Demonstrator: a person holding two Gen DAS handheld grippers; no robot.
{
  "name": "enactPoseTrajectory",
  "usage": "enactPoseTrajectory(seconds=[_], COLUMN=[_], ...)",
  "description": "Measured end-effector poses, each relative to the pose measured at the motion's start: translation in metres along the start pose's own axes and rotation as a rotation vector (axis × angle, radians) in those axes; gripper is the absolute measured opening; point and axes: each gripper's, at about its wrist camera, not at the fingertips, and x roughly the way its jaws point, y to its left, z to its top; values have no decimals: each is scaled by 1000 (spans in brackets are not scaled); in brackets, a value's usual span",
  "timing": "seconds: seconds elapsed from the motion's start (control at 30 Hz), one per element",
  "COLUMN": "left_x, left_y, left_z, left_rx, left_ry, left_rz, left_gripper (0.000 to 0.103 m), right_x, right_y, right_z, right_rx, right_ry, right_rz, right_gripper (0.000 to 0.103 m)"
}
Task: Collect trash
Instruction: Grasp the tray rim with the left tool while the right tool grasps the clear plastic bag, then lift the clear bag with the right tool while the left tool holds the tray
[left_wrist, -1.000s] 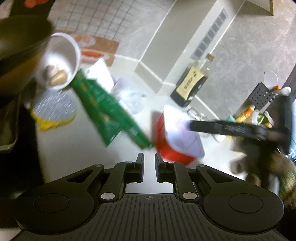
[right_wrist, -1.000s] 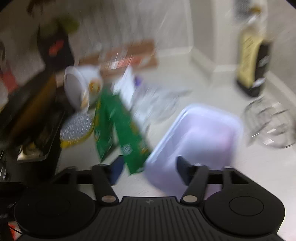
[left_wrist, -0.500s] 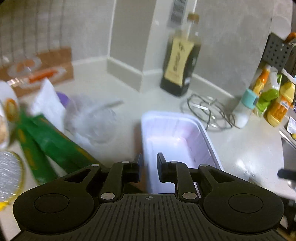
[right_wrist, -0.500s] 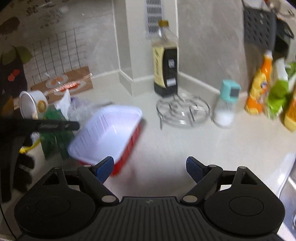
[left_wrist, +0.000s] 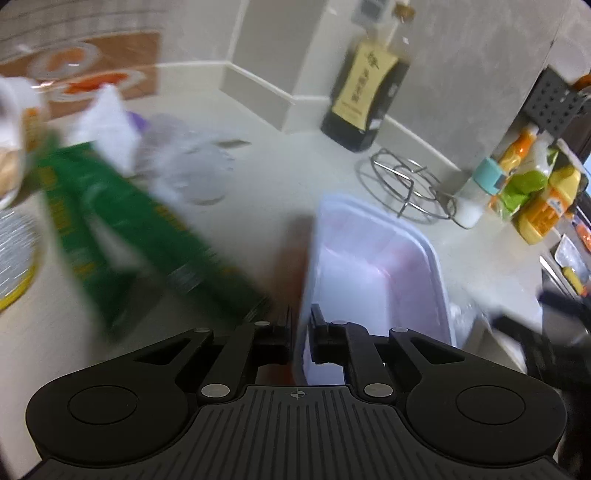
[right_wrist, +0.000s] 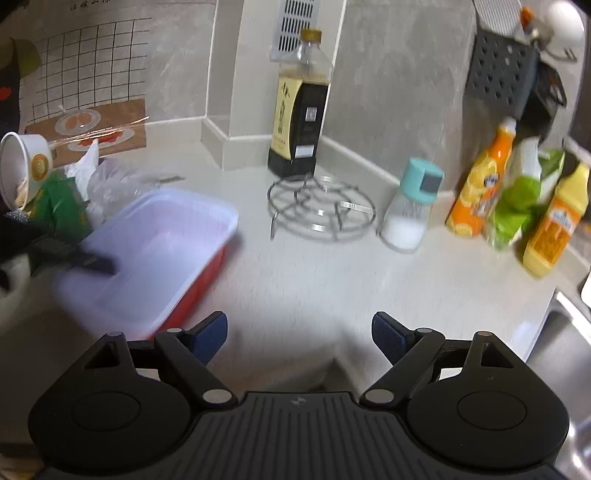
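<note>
My left gripper is shut on the near rim of a red tub with a white lining, which sits tilted on the pale counter. The tub also shows in the right wrist view, with the left gripper's finger on its left rim. Trash lies left of the tub: green packets, a crumpled clear bag, white paper and a tipped white cup. My right gripper is open and empty, above bare counter right of the tub.
A dark sauce bottle stands by the wall corner. A wire trivet, a salt shaker and orange and green bottles line the right. A foil lid lies far left. A sink edge is at right.
The left gripper has closed in on the tub's rim and grips it. The right gripper let the tub go, opened wide and pulled back to the right. The tub shifted left.
</note>
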Motion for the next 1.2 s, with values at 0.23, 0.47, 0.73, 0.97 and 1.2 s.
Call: enactPoseTrajectory(seconds=[0.23, 0.47, 0.73, 0.97, 1.2], left_x=[-78, -121, -128, -125, -128], left_y=[47, 98, 116, 122, 127], left_z=[-44, -66, -71, -72, -73], left_rx=[-45, -188, -222, -195, -207], left_ry=[-40, -67, -88, -104, -110], left_rz=[172, 247, 159, 108, 72], left_gripper=[12, 12, 12, 12, 12], right_x=[27, 66, 144, 226, 202], right_y=[54, 132, 210, 237, 222], right_z=[41, 84, 155, 176, 164], right_rx=[-66, -84, -150, -131, -130], right_ry=[-16, 43, 46, 242, 281], right_rz=[77, 306, 359, 363, 394], right_gripper=[87, 89, 89, 88, 35])
